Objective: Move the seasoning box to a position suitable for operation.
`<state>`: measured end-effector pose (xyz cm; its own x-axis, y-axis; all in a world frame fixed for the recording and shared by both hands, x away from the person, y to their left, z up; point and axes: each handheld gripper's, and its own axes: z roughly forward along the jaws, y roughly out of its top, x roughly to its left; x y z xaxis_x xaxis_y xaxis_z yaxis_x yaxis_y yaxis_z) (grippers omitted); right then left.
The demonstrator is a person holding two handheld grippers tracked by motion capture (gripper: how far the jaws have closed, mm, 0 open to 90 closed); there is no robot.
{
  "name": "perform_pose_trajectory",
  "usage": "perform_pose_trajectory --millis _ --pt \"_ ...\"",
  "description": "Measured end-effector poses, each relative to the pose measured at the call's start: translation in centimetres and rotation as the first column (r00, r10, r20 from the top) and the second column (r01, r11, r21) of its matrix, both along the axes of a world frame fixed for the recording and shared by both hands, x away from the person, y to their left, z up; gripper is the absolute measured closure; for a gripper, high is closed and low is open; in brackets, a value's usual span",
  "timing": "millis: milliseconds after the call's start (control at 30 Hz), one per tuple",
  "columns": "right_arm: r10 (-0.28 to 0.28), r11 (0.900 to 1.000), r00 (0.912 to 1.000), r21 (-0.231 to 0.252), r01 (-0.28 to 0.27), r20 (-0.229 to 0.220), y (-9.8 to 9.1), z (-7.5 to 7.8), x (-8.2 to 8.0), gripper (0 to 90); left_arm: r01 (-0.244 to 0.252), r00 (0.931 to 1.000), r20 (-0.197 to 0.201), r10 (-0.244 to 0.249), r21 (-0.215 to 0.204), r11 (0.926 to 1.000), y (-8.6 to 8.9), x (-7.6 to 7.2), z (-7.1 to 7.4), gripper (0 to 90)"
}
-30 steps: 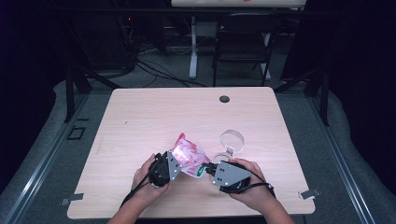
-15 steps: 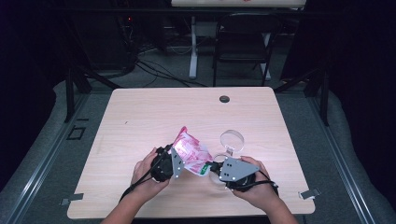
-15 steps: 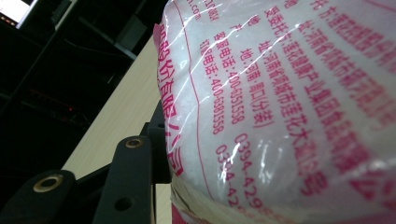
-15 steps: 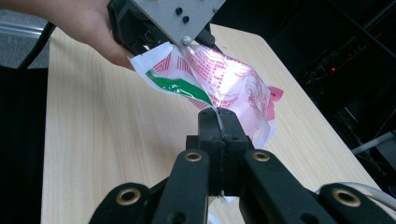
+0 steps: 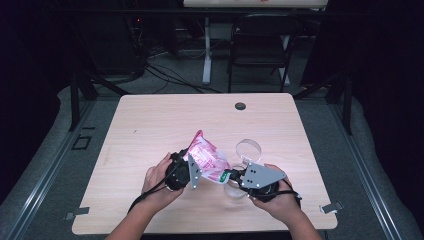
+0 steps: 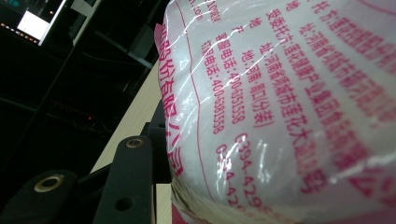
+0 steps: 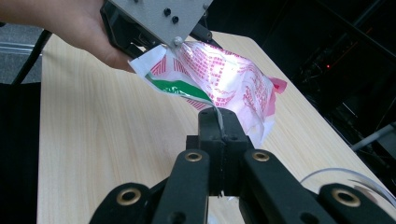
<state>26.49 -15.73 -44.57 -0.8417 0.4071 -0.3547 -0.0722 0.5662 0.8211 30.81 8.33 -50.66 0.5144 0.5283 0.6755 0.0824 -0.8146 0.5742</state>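
Since the earlier frame, the right hand has been drawn slightly nearer to the table edge, and the bag stands a little more upright. On the left, the left gripper [image 5: 186, 170] is closed halfway on the bag's wide body, held above the table [image 5: 150, 125]. The bag [image 5: 207, 159] is clear plastic with pink print (a green patch at one corner), full of white grains. On the right, the right gripper [image 5: 234, 176] is fully closed, pinching the bag's lower edge. A clear container [image 5: 248, 148] stands just beside.
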Motion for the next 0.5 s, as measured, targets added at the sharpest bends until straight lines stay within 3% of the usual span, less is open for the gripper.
perform_pose_trajectory --millis 500 --pt "-0.023 0.9994 0.9993 0.025 0.024 -0.03 -1.04 -0.25 0.55 90.0 0.002 0.9981 0.061 -0.008 0.094 0.9955 -0.65 0.02 0.94 59.0"
